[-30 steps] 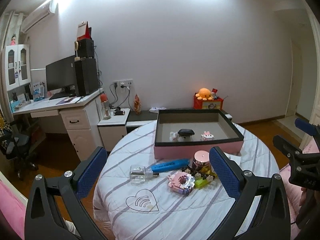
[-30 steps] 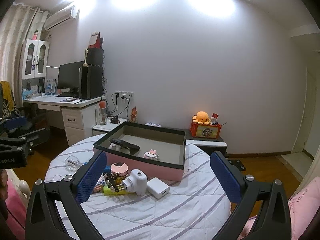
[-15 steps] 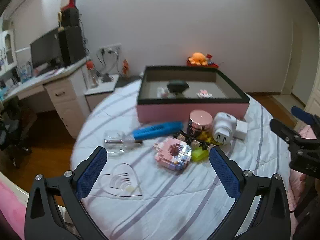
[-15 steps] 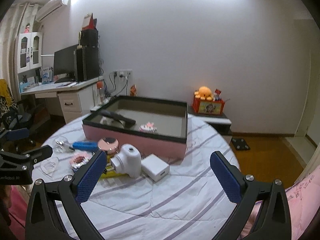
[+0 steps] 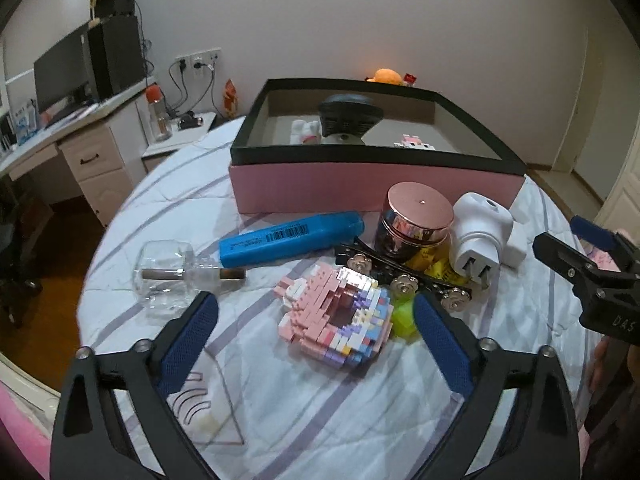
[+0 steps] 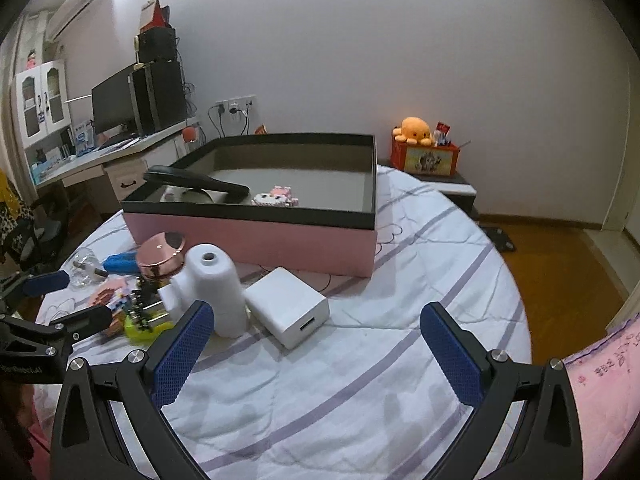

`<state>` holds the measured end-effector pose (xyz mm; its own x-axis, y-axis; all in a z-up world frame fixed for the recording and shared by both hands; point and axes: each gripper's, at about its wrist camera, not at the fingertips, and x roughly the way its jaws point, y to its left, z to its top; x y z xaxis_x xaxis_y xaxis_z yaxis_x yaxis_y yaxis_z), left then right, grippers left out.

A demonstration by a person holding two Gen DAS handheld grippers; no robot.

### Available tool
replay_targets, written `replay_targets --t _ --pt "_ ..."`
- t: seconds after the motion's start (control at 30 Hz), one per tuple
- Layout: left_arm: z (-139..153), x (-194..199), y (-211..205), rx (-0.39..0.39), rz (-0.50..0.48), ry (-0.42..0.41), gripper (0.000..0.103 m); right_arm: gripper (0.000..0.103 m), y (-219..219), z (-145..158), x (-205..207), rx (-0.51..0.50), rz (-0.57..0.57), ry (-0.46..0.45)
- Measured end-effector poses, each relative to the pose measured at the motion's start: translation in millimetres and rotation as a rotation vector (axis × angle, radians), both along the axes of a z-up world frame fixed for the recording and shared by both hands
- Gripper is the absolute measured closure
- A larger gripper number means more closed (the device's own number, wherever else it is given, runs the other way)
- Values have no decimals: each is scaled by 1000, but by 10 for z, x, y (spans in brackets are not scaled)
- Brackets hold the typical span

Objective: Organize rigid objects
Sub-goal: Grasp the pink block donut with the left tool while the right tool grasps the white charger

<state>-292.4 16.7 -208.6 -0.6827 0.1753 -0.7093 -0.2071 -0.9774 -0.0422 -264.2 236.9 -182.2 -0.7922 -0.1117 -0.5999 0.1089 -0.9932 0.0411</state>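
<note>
Left gripper [image 5: 316, 320] hangs over the near edge of the table [image 5: 320, 412], jaws wide but closing, blue pads either side of the brick model [image 5: 336, 320] and touching nothing. That pink and pastel model lies flat on the striped cloth. By the left pad sits a clear bottle [image 5: 172, 276] on its side, and under it a clear heart-shaped plaque [image 5: 200, 404] at the near edge. Behind the model lies a blue marker [image 5: 292, 236], a black hair clip [image 5: 404, 276] with metal flowers, and a lime-green piece [image 5: 404, 314] just beside the right pad.

Right gripper [image 6: 316, 336] is over the near right part of the table, jaws apart and empty, nothing between the pads but cloth. Just beyond its left pad stands a white plug [image 6: 218, 284], and touching or nearly touching that, a white charger [image 6: 288, 306]. Behind the plug is a jar [image 6: 160, 254] with a rose-gold lid.

At the far edge sits the pink box [image 6: 256, 236] with its black rim, open. Inside it, toward the left wall, is a black object [image 6: 196, 180] propped over something white, and a small pink brick figure [image 6: 278, 196] near the middle. Each gripper shows in the other's view at the side. An orange plush [image 6: 414, 128] sits on a red box by the wall.
</note>
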Motion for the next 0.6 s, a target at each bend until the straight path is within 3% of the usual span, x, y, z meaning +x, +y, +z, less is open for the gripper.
replay_targets --t 0.07,0.13,0.23,0.37,0.6 --pt "-63 -41 -8 7 -13 -32 21 0 9 -22 -37 -3 3 -12" --pt "-84 -64 -28 23 -21 -34 22 0 20 -47 -89 -12 8 -33" --pt "-129 -99 -55 20 -9 -61 34 0 11 -75 -156 -18 15 -59" --pt "-150 -81 -80 25 -15 -57 34 0 -10 -124 -223 -12 25 -99" --pt "-121 -11 -114 -54 -8 -65 34 0 -82 -210 -425 36 29 -192"
